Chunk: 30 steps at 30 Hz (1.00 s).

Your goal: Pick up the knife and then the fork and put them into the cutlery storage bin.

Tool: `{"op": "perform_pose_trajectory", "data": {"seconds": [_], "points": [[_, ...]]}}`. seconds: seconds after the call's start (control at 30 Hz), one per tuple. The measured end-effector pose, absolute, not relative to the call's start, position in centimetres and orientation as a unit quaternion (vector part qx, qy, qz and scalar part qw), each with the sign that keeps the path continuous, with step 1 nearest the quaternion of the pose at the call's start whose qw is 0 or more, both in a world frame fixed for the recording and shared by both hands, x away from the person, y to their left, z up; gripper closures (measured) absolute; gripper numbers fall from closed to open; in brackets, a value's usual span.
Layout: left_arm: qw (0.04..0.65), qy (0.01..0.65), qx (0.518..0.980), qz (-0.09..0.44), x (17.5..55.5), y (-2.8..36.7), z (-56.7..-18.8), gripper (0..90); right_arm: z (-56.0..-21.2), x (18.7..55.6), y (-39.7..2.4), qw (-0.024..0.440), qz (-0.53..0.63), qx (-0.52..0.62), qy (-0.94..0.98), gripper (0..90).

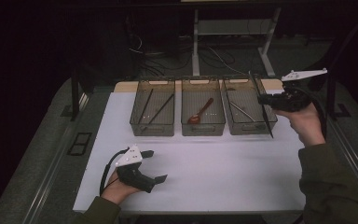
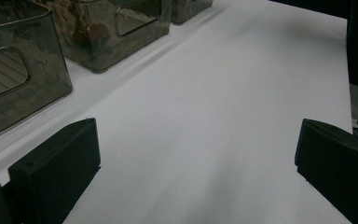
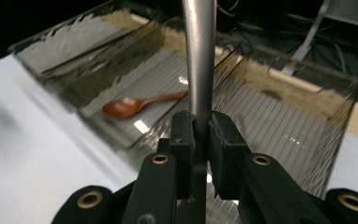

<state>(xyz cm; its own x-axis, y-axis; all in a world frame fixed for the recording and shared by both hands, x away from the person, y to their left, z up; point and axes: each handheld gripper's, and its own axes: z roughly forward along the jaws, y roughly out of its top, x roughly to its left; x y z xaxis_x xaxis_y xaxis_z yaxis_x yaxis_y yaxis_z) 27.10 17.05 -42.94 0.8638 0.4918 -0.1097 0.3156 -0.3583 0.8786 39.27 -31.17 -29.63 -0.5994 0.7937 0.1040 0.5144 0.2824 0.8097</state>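
Before the three bins (image 1: 203, 113), broad bare white table (image 1: 214, 172) is left open; the far edge is blocked by their walls.

Dark cables (image 1: 168, 58) and white desk legs (image 1: 196, 42) on the floor beyond the table (image 1: 214, 172).

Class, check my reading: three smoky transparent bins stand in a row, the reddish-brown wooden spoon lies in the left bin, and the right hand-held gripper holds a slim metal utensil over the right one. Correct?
Not quite. The reddish-brown wooden spoon lies in the middle smoky transparent bin, not the left, as the high view shows. The rest stands: the right hand-held gripper is shut on the slim metal utensil over the right bin.
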Motion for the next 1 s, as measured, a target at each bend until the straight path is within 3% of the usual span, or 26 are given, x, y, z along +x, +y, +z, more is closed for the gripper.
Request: {"op": "perform_pose_trajectory", "data": {"seconds": [0.5,1.0], "points": [[0.509,0.238,0.823,0.083,27.0,16.9,-43.1,0.0,-27.6,44.4,-31.0,0.211,0.43,0.442,0.758,79.5],[0.509,0.236,0.824,0.08,27.0,16.8,-43.1,0.0,-31.3,48.0,-31.1,0.215,0.375,0.476,0.766,79.5]]}}
